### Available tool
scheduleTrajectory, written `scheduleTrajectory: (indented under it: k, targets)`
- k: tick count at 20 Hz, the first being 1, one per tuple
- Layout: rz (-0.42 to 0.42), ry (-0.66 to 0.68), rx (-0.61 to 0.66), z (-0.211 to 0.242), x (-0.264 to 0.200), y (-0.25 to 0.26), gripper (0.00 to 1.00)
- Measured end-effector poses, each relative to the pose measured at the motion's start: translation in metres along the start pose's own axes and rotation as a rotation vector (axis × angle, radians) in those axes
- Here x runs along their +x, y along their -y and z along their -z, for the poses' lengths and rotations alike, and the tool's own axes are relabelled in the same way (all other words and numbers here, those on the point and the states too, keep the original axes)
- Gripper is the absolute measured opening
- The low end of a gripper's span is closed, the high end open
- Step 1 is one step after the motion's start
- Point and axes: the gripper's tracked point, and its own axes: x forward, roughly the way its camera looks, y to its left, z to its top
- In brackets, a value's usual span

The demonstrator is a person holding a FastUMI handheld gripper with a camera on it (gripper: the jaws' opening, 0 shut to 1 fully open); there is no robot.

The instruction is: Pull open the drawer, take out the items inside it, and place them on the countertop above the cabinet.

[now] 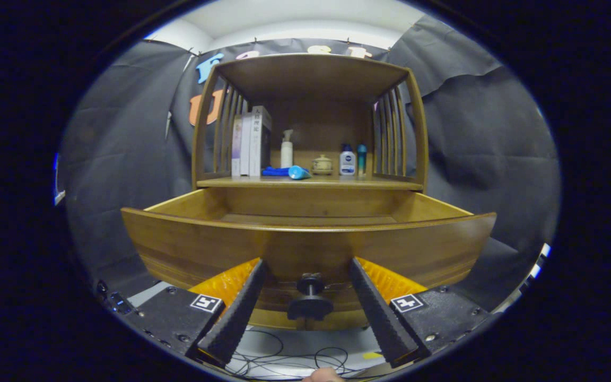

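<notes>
The drawer (305,241) sits pulled out from the wooden cabinet (310,85), its dark knob (311,297) between the fingers of the tongs (308,265) — spread wide, gripping nothing. Up on the table (311,182) above: books (251,142), white pump bottle (287,149), blue tube (299,172), little jar (322,164).

The white book (256,140) on the counter (311,182) carries dark characters down its spine, too small to read, and the bottle (347,161) has a dark blue badge, its word also unreadable.
</notes>
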Motion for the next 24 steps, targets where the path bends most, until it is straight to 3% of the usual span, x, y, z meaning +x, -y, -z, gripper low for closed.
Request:
scheduleTrajectory:
  k: [24]
  targets:
    - [-0.002,-0.096,0.051,-0.056,0.187,-0.012,0.99]
